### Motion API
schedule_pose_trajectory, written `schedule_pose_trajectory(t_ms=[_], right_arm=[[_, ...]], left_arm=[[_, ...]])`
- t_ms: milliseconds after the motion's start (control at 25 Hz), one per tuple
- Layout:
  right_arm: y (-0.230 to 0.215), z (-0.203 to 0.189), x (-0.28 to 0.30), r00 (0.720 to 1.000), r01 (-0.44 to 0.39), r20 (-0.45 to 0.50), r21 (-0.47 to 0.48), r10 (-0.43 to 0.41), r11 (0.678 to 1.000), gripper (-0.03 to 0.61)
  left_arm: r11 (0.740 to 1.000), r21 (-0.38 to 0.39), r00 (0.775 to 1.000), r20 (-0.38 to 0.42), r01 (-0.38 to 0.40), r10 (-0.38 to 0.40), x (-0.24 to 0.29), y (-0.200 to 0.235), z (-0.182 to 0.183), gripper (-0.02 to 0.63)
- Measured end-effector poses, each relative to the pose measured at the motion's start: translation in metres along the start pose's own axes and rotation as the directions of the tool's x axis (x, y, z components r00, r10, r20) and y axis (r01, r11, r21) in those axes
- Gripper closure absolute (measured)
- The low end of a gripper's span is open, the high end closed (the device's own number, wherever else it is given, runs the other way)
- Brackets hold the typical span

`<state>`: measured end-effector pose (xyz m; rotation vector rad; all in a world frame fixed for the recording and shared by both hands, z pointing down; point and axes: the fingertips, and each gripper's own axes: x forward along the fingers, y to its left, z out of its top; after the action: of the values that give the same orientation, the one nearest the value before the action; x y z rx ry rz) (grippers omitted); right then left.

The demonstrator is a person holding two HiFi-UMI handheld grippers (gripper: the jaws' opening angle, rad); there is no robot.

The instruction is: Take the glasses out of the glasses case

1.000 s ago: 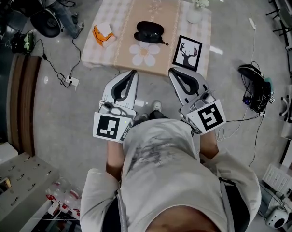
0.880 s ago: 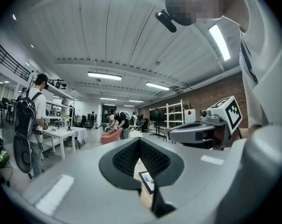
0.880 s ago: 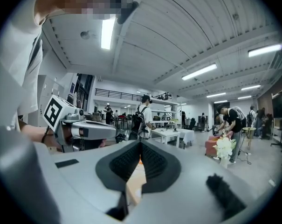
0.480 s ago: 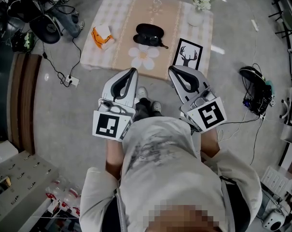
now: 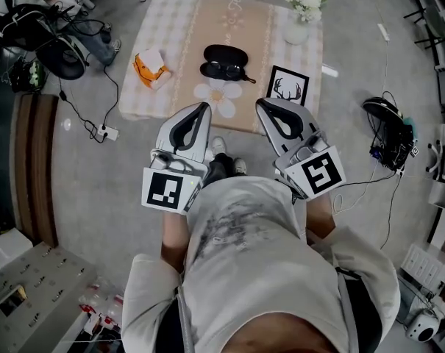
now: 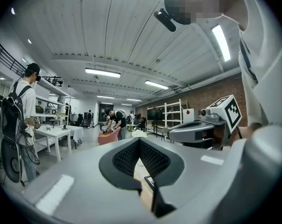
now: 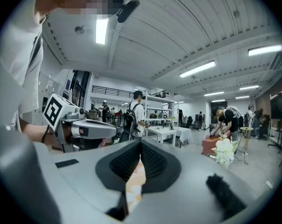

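A black glasses case (image 5: 226, 52) lies open on the low table (image 5: 185, 20), with dark glasses (image 5: 223, 69) in its near half. Both grippers hover side by side short of the table's near edge, well apart from the case. My left gripper (image 5: 203, 107) is shut and holds nothing; its jaws meet at the tip in the left gripper view (image 6: 140, 139). My right gripper (image 5: 260, 104) is likewise shut and empty, with its tip closed in the right gripper view (image 7: 141, 142). Neither gripper view shows the case.
On the table are an orange packet (image 5: 150, 66) at the left, a framed deer picture (image 5: 287, 86) at the near right and a vase of white flowers (image 5: 301, 4) at the far right. Cables and a power strip (image 5: 104, 132) lie on the floor at the left, a black bag (image 5: 388, 127) at the right.
The table has drawn slightly closer to the grippers as the person steps toward it. Both grippers stay shut and keep their pose.
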<state>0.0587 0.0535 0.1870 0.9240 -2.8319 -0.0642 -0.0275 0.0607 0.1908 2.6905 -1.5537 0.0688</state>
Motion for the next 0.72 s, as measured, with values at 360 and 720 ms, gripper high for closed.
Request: schedule_pose_trajectory(t_ms=[360,720], right_arm=[[-0.021,-0.001,0.045,0.999,0.032,-0.023,0.014,-0.032,0.999,0.561],[-0.032,-0.002,0.082,0.997,0.063,-0.051,0.015,-0.063,0.998,0.561]], left_arm=[[0.999,-0.016,0.999,-0.01,0.031,-0.031,0.027,0.043,-0.005,0.605],[0.997,-0.034,0.997,-0.007,0.073,-0.073,0.046,0.078,-0.009,0.605]])
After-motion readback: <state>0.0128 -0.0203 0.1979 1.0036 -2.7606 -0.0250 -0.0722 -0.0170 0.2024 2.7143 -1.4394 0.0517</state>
